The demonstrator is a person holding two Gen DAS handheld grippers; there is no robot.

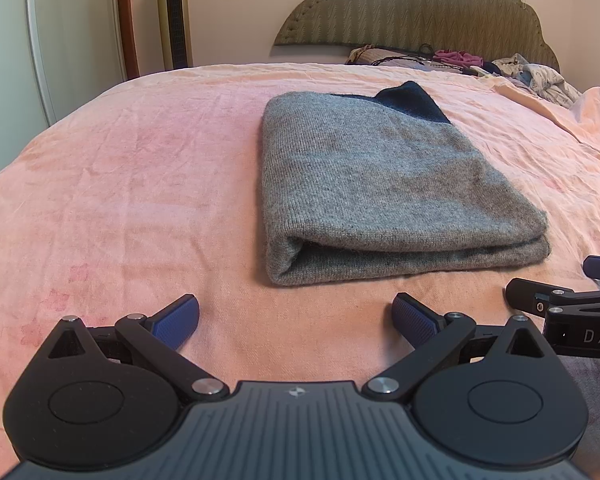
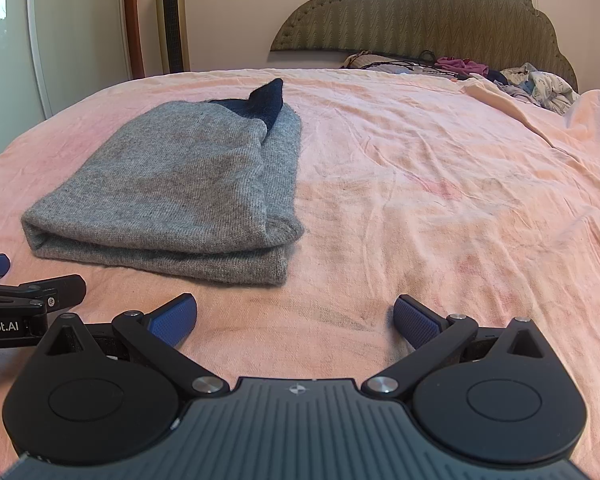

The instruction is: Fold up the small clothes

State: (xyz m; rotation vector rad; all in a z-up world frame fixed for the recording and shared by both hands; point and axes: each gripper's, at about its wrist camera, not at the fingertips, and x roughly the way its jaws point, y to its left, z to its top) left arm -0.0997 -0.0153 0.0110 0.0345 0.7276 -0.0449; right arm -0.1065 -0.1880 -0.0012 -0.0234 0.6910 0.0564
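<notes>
Fold complete: grey garment lies folded on bed. Left gripper and right gripper, both near it, jaws spread, empty. Next: fetch another garment.

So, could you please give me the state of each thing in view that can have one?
Sweater: folded, flat on the bed, dark part sticking out at the far end.
Left claw: open, empty, short of the sweater.
Right claw: open, empty, over bare sheet.
Sheet: wrinkled.
Clothes pile: unfolded, by the headboard.
</notes>
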